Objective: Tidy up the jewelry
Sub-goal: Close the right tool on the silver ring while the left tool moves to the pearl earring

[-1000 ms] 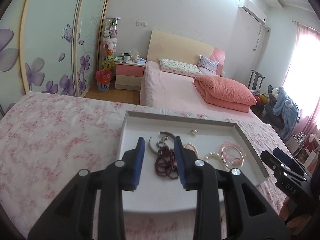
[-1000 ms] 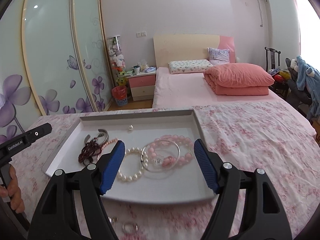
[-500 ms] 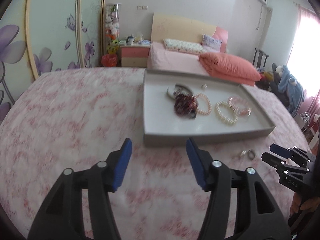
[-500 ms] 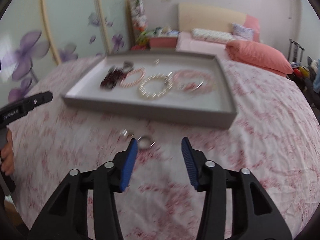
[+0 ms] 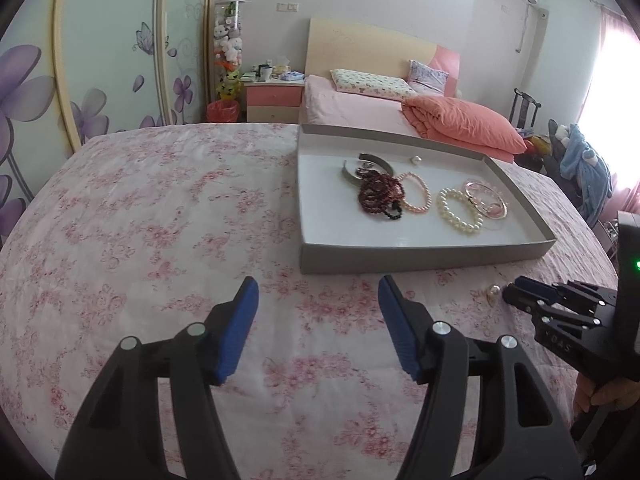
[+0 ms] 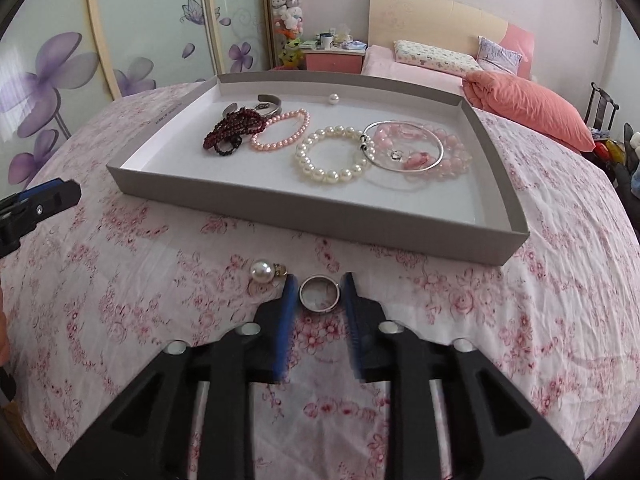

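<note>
Two blue pads of the right gripper [image 6: 318, 294] have just been closing around a silver ring [image 6: 319, 293] on the bedspread [image 6: 520, 320], near the tray's [image 6: 304, 204] front edge; contact is unclear. Left gripper [image 5: 318, 320] stands released, empty, having just been opening.

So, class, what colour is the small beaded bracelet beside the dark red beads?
Pink bead bracelet; right wrist view.

Both wrist cameras look forward and downward along their tools, low over the floral bedspread [image 5: 160, 208]. They share the grey tray [image 6: 304, 204] and the far bed [image 5: 360, 100]; the right view sits closer.
</note>
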`<state>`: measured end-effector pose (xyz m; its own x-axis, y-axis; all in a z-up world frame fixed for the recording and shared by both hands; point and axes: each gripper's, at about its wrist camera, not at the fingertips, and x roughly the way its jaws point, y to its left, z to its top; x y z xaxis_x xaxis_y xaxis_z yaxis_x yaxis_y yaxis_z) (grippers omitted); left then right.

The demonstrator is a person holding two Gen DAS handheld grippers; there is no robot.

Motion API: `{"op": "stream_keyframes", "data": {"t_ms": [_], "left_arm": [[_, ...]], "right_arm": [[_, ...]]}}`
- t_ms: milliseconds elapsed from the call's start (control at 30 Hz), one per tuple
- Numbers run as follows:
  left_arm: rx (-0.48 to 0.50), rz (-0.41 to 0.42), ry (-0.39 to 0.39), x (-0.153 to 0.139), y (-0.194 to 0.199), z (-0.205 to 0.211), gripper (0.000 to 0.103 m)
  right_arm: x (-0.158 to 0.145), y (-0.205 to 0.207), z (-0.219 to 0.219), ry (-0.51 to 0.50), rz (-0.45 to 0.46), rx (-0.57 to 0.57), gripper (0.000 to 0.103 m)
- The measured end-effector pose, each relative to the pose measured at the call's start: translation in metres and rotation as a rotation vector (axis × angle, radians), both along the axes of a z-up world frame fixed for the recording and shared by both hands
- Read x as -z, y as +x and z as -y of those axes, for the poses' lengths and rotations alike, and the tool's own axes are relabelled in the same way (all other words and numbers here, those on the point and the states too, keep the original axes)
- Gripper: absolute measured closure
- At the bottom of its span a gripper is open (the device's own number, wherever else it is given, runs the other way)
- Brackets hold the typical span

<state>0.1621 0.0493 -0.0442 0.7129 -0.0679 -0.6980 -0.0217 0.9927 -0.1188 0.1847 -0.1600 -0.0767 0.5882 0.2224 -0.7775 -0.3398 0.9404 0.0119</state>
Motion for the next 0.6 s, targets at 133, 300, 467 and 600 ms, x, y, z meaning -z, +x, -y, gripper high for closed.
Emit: {"op": "stream_keyframes", "data": {"t_ms": [133,300,467,600], "left_arm": [[0.051,-0.006,-0.003,-0.001,0.001,0.018,0.042],[0.144,-0.030,-0.009,0.003,0.004,0.055,0.040],[0.229,-0.054,0.010,0.012,0.010,0.099,0.039],[0.262,-0.074,0.034,0.021,0.020,0.129,0.039]], "right_arm": [[0.000,-0.002,0.016,-0.006,0.003,0.061,0.080],[0.000,-0.007,0.052,-0.009,-0.006,0.190,0.080],[0.002,-0.016,0.075,-0.001,0.005,0.244,0.080],[0.003,-0.016,0.075,-0.004,0.005,0.250,0.080]]}}
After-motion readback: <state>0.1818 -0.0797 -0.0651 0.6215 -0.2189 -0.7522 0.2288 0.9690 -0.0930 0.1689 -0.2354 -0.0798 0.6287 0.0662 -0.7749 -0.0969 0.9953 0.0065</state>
